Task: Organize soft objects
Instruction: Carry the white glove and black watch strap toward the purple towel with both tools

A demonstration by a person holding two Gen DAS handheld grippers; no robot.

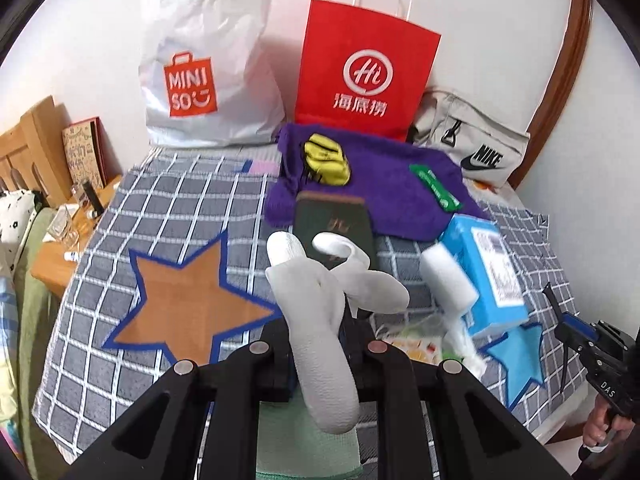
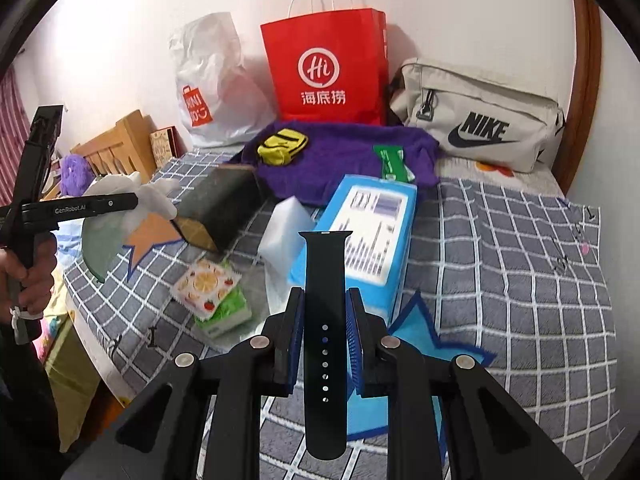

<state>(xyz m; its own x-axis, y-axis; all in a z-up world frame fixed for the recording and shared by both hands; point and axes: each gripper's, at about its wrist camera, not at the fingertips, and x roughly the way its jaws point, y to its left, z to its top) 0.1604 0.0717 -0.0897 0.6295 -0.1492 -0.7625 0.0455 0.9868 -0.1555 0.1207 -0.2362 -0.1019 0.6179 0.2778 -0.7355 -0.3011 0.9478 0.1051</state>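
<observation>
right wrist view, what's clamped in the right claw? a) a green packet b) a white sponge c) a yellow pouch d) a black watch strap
d: the right claw is shut on the black watch strap, whose row of holes shows between the blue pads.

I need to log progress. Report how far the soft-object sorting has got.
Nothing looks sorted yet. In hand: the left tongs grip a white glove, the right tongs a black watch strap, both above the bed. Left: purple towel, white sponge and fruit-print cloths lie scattered on the checked blanket.
</observation>
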